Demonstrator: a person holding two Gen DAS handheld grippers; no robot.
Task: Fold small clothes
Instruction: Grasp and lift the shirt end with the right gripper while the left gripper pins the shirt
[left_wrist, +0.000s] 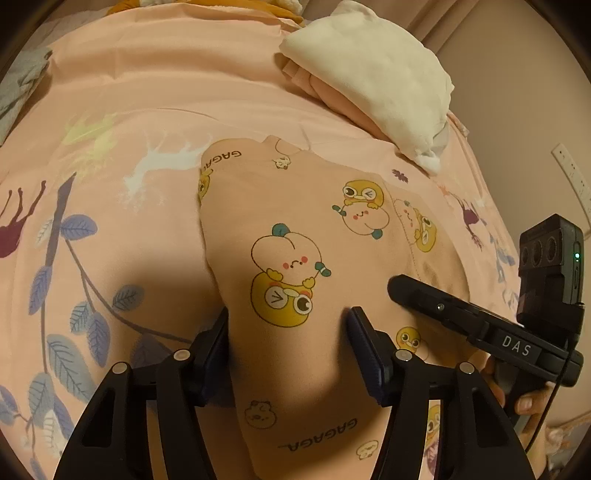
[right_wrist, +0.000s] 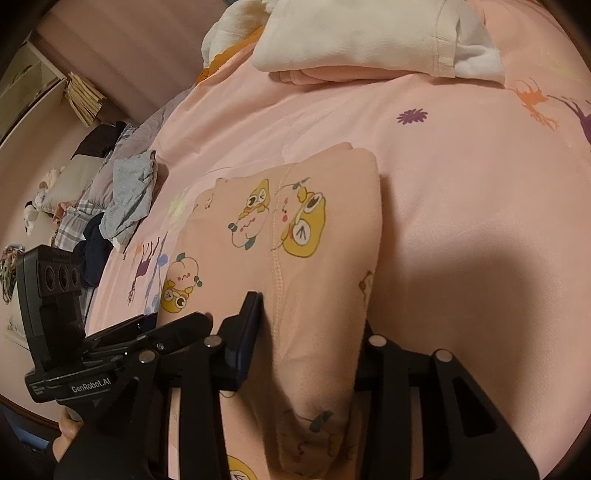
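A small peach garment (left_wrist: 295, 229) printed with cartoon ducks lies partly folded on the pink bedsheet (left_wrist: 155, 92) of the bed. The left gripper (left_wrist: 288, 343) straddles its near fold, fingers (left_wrist: 364, 343) set at either side of the cloth; whether they press it cannot be told. The right gripper (right_wrist: 310, 332) has a bunched ridge of the same garment squeezed between its fingers (right_wrist: 245, 332). Farther back sits a folded stack topped by a cream garment (left_wrist: 373, 77), and a grey cloth (right_wrist: 129, 192) lies at the bed's edge.
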